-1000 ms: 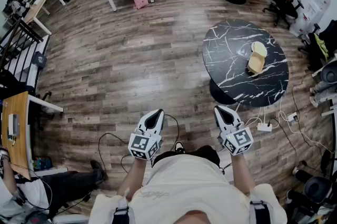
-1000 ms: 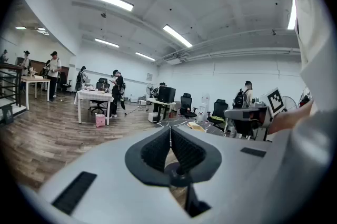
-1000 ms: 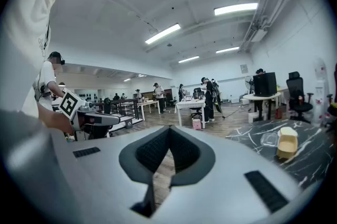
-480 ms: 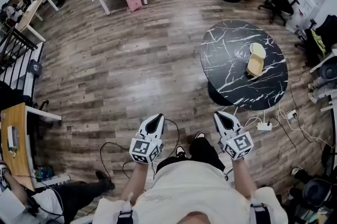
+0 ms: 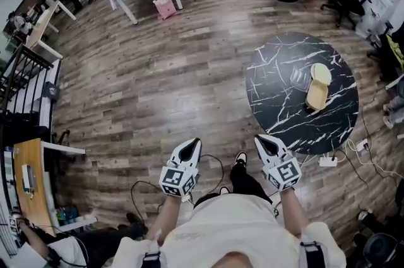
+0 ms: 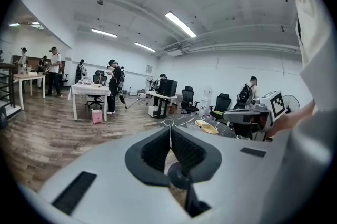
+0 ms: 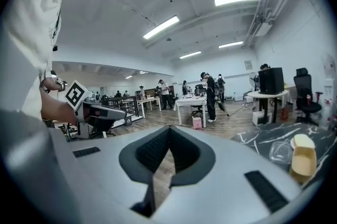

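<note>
Left gripper (image 5: 188,147) and right gripper (image 5: 266,143) hang pinched together, empty. The tan tub (image 5: 317,93) on the round table (image 5: 278,112) (well apart) looks light and stiff; its rim seems the likeliest hold.

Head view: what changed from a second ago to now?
The person stepped forward, so the black marble table and the beige container on it came nearer. Nothing was grabbed or dropped. The left claw and right claw stayed shut and empty.

You're standing on a wood floor (image 5: 158,71).
A black marble table (image 5: 278,90) is sitting ahead and right of your right gripper (image 5: 261,139).
</note>
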Action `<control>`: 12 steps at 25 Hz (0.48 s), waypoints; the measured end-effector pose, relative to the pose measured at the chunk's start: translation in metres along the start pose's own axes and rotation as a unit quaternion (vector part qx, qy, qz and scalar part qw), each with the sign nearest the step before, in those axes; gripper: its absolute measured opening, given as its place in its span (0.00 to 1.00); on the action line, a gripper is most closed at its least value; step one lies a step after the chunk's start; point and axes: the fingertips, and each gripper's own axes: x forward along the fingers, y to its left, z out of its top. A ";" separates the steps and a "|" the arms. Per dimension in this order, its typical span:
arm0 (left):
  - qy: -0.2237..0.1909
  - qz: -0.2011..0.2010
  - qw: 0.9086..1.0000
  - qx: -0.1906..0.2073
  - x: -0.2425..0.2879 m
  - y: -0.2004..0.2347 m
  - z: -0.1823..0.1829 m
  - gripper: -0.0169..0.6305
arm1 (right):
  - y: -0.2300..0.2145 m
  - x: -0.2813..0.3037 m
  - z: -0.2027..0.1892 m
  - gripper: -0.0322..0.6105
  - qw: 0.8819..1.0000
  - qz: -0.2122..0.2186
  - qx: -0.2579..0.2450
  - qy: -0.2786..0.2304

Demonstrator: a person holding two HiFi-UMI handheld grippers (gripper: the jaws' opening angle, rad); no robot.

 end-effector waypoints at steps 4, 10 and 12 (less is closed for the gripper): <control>-0.004 0.000 1.000 0.020 0.049 0.011 0.035 0.06 | -0.044 0.034 0.024 0.06 1.000 0.008 0.005 -0.017; -0.016 0.011 1.000 0.010 0.098 0.030 0.059 0.06 | -0.086 0.075 0.037 0.06 1.000 0.025 0.000 -0.011; -0.010 0.014 1.000 0.004 0.107 0.038 0.058 0.06 | -0.094 0.087 0.038 0.06 0.999 0.028 0.014 -0.012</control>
